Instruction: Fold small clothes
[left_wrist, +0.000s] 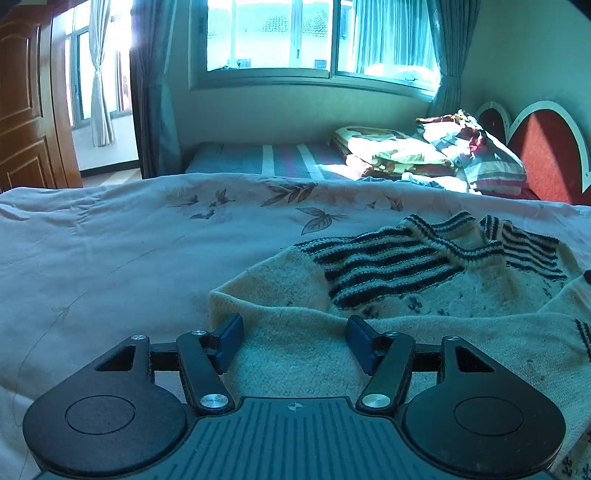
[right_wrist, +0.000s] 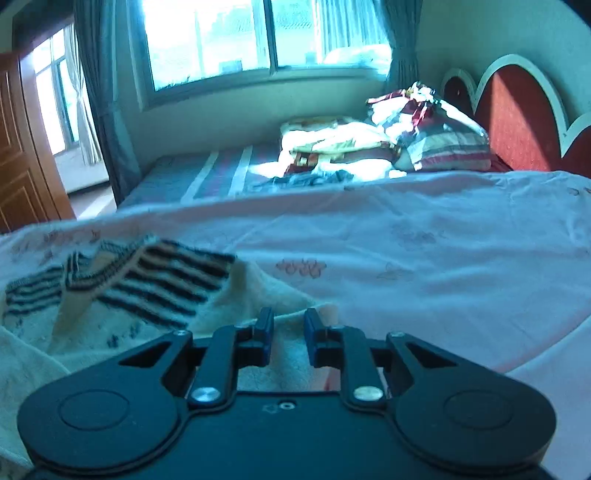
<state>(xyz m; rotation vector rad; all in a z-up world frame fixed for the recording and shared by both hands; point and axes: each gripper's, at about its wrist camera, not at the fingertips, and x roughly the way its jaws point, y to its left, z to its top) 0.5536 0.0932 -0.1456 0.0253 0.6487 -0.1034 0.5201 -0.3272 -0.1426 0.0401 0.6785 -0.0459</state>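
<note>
A cream fleece sweater (left_wrist: 295, 332) with dark striped shoulders and collar (left_wrist: 399, 258) lies crumpled on the pale floral quilt (left_wrist: 129, 240). My left gripper (left_wrist: 295, 326) hovers over the sweater's near left edge. Its jaws stand wide apart, the cloth lies below and between them, and the pads do not press on it. In the right wrist view the same sweater (right_wrist: 155, 284) lies to the left. My right gripper (right_wrist: 289, 319) is at the sweater's right edge, its jaws nearly together with a fold of cream cloth pinched between the pads.
The quilt (right_wrist: 424, 258) spreads flat to the right of the sweater. Beyond it are a striped mattress (left_wrist: 280, 158), a pile of folded bedding and pillows (left_wrist: 436, 151), and a red heart-shaped headboard (left_wrist: 543, 158). A window (left_wrist: 295, 37) and a wooden door (left_wrist: 26, 110) are behind.
</note>
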